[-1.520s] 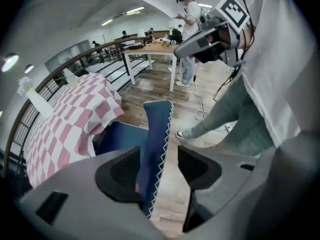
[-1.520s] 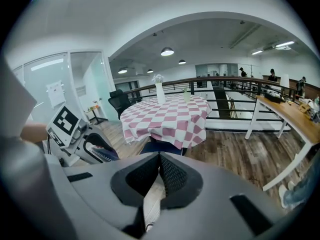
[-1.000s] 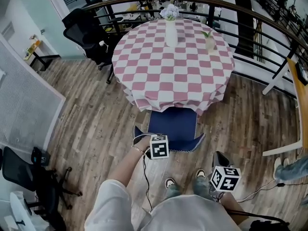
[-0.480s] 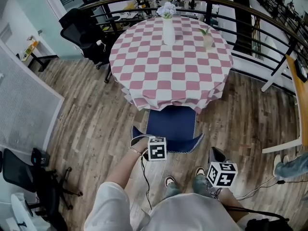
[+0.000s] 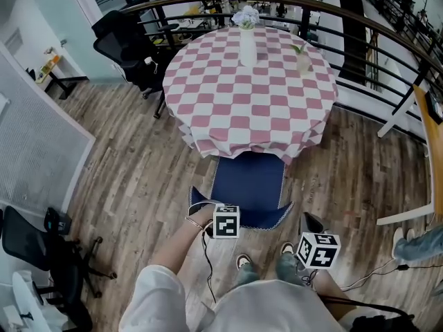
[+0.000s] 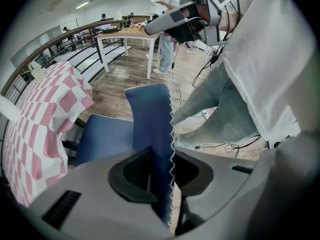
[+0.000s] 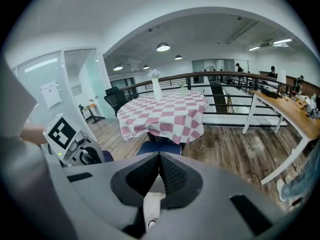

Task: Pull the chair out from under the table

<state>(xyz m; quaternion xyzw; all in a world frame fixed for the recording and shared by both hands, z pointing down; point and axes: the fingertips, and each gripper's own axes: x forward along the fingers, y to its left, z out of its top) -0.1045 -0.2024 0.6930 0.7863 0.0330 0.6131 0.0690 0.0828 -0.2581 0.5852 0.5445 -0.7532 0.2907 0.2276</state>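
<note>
The blue chair (image 5: 249, 182) stands at the near side of the round table with the pink-and-white checked cloth (image 5: 228, 109), its seat partly under the cloth's hem. My left gripper (image 5: 223, 213) points steeply down over the top of the chair's backrest (image 5: 266, 218). In the left gripper view the blue backrest (image 6: 150, 119) stands between the jaws of the left gripper (image 6: 159, 176), and the pads press on it. My right gripper (image 5: 309, 222) hangs to the right of the chair, apart from it. In its own view the right gripper (image 7: 159, 166) is shut on nothing.
A white vase with flowers (image 5: 247, 43) and a small plant (image 5: 302, 59) stand on the table. A curved railing (image 5: 387, 43) runs behind it. Black office chairs sit at back left (image 5: 128, 47) and near left (image 5: 48, 254). A white desk (image 5: 423, 158) is at right. My feet (image 5: 243, 261) and a cable are just behind the chair.
My left gripper has drawn toward me with the backrest, and a little more of the blue seat shows out from under the cloth. The right gripper has kept its place.
</note>
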